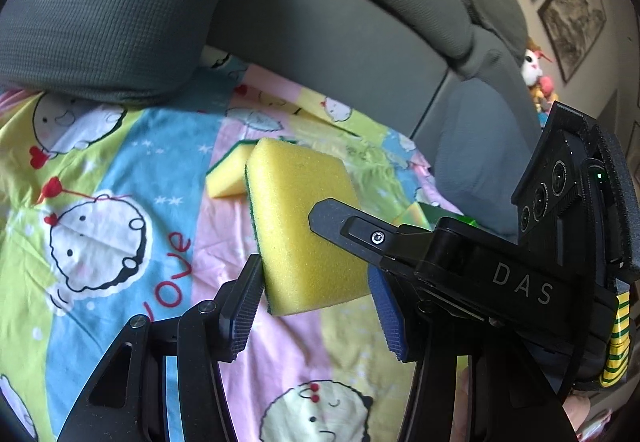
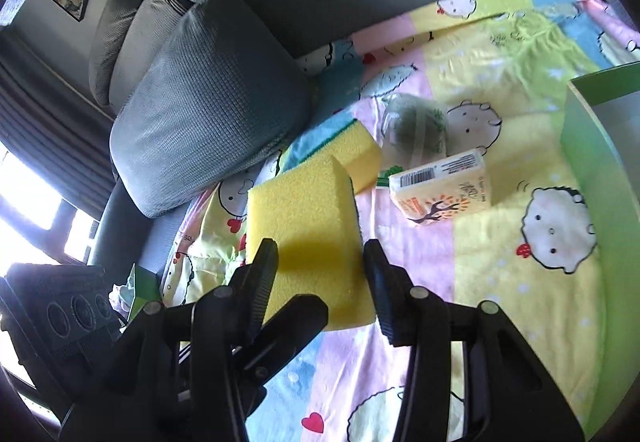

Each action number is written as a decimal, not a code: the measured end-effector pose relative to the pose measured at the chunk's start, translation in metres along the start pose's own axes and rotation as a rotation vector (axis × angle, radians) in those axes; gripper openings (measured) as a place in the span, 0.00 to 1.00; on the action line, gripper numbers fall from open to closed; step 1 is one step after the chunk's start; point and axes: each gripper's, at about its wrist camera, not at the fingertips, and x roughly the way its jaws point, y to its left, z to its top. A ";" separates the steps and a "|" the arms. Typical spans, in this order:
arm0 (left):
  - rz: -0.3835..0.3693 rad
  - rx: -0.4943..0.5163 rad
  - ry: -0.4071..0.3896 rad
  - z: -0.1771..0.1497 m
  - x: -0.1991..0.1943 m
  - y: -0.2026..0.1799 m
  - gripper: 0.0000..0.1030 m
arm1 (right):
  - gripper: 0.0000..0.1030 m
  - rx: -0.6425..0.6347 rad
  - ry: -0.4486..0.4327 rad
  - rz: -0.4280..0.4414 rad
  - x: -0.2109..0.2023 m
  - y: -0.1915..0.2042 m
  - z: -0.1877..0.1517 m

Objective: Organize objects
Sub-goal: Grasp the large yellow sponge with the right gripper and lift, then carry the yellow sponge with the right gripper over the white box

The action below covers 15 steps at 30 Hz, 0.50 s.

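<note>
A yellow sponge (image 2: 308, 230) sits upright between the fingers of the right claw (image 2: 320, 262), whose jaws are closed against its two sides and grip it. The left claw (image 1: 316, 302) is spread wide around the same sponge (image 1: 304, 226), one pad touching its edge. Just beyond lies a second sponge (image 2: 360, 154); further right, a tissue packet (image 2: 442, 184) on the cartoon bedsheet (image 2: 520, 274).

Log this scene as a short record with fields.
held item: yellow sponge, raised above the cartoon sheet
left tongs: fingers bracket the sponge; grip unclear
right tongs: fingers bracket it too; grip unclear
on sheet: second sponge, tissue pack, green box
behind: grey cushion
</note>
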 end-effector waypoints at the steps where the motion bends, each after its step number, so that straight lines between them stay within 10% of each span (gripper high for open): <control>1: -0.006 0.008 -0.007 0.000 -0.001 -0.003 0.52 | 0.43 -0.001 -0.013 -0.001 -0.005 0.000 0.000; 15: -0.083 0.064 -0.099 -0.004 -0.024 -0.037 0.53 | 0.43 -0.025 -0.139 -0.013 -0.053 0.009 -0.006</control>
